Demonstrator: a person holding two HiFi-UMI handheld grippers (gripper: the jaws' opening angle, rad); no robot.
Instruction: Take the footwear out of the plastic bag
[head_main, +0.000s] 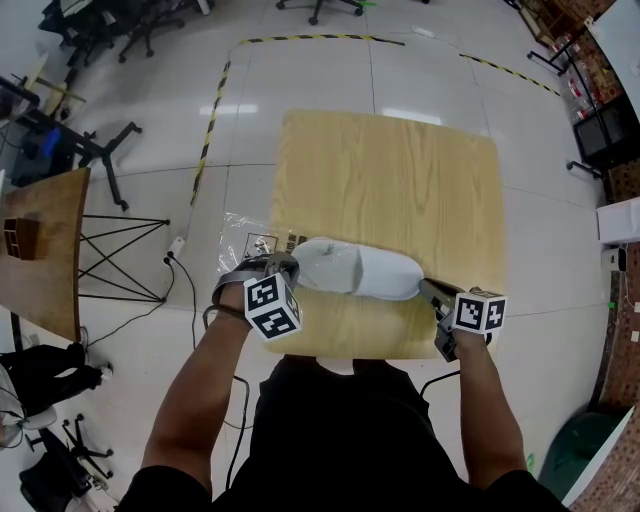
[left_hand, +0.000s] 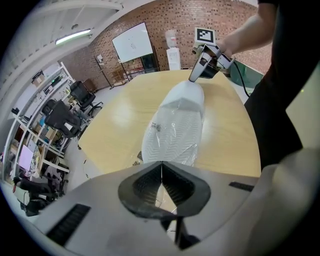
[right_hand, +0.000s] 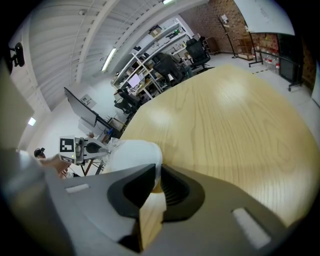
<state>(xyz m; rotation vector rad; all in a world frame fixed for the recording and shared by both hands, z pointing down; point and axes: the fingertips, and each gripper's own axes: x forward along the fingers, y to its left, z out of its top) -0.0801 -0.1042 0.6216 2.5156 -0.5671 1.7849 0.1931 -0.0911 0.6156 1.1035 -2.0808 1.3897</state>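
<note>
The left gripper (left_hand: 161, 172) fills the foreground, its jaws pressed together on the near edge of the clear plastic bag (left_hand: 186, 159). Inside the bag a white slipper (left_hand: 175, 120) lies sole up on the wooden table (left_hand: 115, 125), its zigzag tread showing through the film. At the slipper's far end the right gripper (left_hand: 193, 78) meets its tip. Beyond stand office chairs (left_hand: 62, 117) and a whiteboard (left_hand: 132, 42) on a brick wall.

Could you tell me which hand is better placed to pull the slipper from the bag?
Probably the right tool: it grips the slipper by its toe, while the left tool pinches the plastic bag.
</note>
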